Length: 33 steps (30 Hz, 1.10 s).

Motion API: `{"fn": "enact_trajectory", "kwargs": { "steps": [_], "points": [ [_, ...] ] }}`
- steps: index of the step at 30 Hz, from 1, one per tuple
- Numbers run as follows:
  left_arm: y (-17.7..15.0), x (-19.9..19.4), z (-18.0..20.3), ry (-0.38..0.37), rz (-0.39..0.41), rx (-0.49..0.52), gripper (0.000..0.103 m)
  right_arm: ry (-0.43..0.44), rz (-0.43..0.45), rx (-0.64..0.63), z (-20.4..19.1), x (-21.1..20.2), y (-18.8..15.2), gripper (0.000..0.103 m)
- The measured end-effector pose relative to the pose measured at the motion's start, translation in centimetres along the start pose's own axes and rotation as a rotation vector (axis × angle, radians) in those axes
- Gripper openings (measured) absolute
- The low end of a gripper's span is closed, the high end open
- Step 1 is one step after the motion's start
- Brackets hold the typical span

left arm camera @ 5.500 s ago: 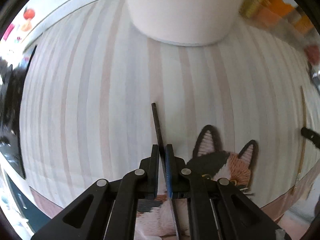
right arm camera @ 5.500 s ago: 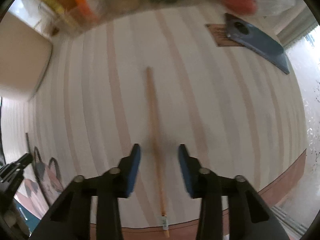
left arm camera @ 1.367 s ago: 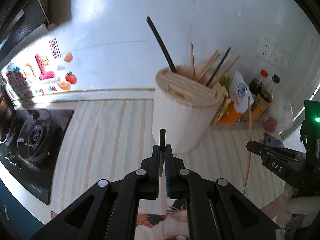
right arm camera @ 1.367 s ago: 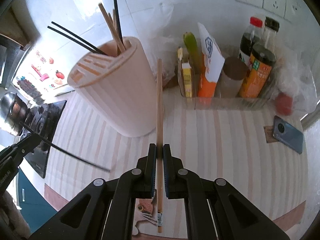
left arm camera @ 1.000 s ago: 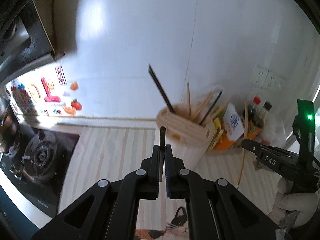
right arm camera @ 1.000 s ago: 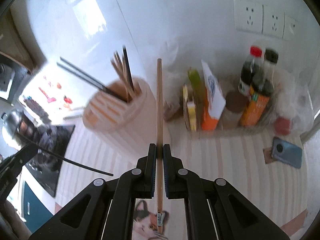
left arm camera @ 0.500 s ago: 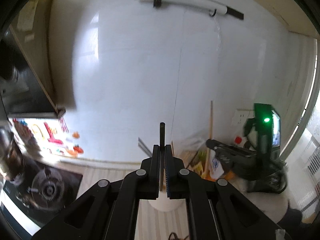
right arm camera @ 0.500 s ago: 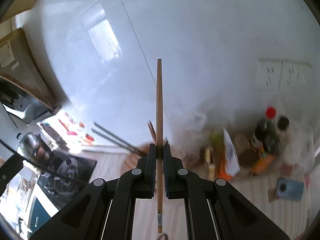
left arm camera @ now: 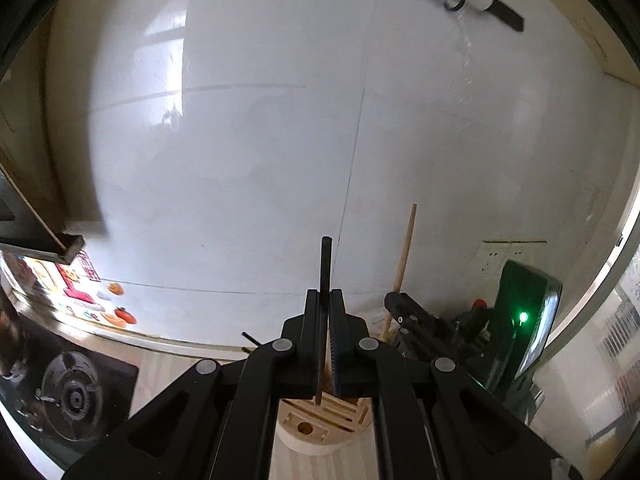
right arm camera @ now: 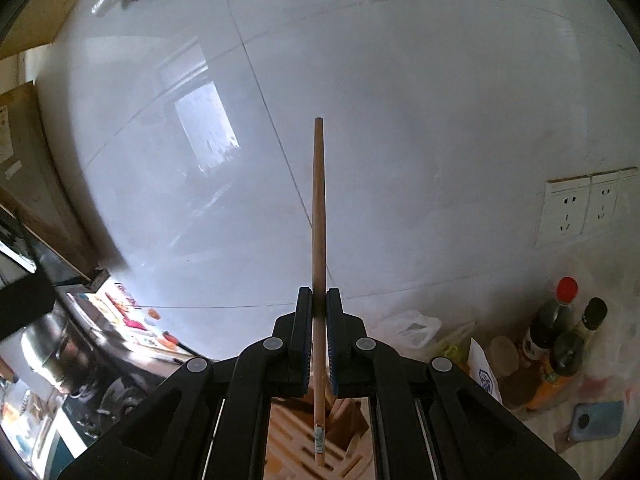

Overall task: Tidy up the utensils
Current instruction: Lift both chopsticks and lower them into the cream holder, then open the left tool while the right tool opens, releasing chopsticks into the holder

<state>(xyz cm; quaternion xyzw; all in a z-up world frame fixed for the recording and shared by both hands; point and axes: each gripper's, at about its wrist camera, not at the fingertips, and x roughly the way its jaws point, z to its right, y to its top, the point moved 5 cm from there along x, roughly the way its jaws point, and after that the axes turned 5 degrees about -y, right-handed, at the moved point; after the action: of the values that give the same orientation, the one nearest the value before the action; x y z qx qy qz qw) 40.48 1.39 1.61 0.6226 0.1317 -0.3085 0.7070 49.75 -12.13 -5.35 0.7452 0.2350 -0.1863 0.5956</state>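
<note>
Both grippers have risen from the striped counter and now hang above the holder, each carrying one chopstick lifted from that surface. Between the closed fingers of the left gripper a black chopstick is pinched; it stands nearly upright, its short upper end above the pads and its lower tip just over the slotted lid of the utensil holder. The right gripper is closed in the same way on a wooden chopstick, which is held low on its length, so a long part stands up above the pads and the marked end points down toward the holder.

From here I judge the main risk is missing a slot. The lid openings are narrow, and each tip is thin and round, so a small tilt may let it slide on the lid instead of going in. The wooden stick has most of its length above the grip, so it may swing or turn between the pads if its tip catches on an edge. The two grippers are also close together over the same lid, and they could knock each other.

The holder looks like pale, matte wood or plastic, a round drum with straight slots and one round hole. The black stick is smooth and dark; the wooden one is tapered with a light brown grain. Behind stands a glossy white tiled wall.
</note>
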Motion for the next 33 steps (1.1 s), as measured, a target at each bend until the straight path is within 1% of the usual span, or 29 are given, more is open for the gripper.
{"fn": "enact_trajectory", "kwargs": {
  "steps": [7, 12, 19, 23, 28, 29, 30, 31, 33],
  "points": [
    [-0.1, 3.1, -0.1, -0.025, -0.046, -0.003, 0.002, -0.024, 0.007, -0.001, 0.5, 2.8, -0.7, 0.007],
    [-0.4, 4.7, -0.2, -0.041, -0.083, -0.006, 0.002, -0.022, 0.013, -0.005, 0.3, 3.6, -1.1, 0.007],
    [-1.4, 5.8, -1.1, -0.04, -0.117, -0.039, 0.002, -0.021, 0.095, -0.019, 0.3, 3.0, -2.0, 0.007],
    [-2.0, 6.3, -1.8, -0.044, -0.142, -0.062, 0.002, -0.028, 0.156, -0.063, -0.7, 2.6, -3.0, 0.007],
    [-2.5, 6.0, -2.5, -0.043, -0.148, -0.097, 0.005, -0.012, 0.167, -0.057, -0.4, 2.4, -3.8, 0.007],
    [-2.5, 6.0, -2.6, -0.037, -0.149, -0.102, 0.007, -0.008, 0.169, -0.058, -0.5, 2.5, -3.9, 0.007],
    [-2.6, 5.9, -2.9, -0.021, -0.15, -0.104, 0.007, -0.001, 0.168, -0.061, -0.5, 2.6, -4.1, 0.007],
    [-2.7, 5.7, -3.1, 0.005, -0.147, -0.105, 0.01, 0.009, 0.163, -0.066, -0.5, 2.5, -4.3, 0.007],
    [-3.0, 5.2, -3.7, 0.055, -0.135, -0.107, 0.035, 0.02, 0.144, -0.08, -0.4, 2.3, -4.7, 0.01]
  ]
}}
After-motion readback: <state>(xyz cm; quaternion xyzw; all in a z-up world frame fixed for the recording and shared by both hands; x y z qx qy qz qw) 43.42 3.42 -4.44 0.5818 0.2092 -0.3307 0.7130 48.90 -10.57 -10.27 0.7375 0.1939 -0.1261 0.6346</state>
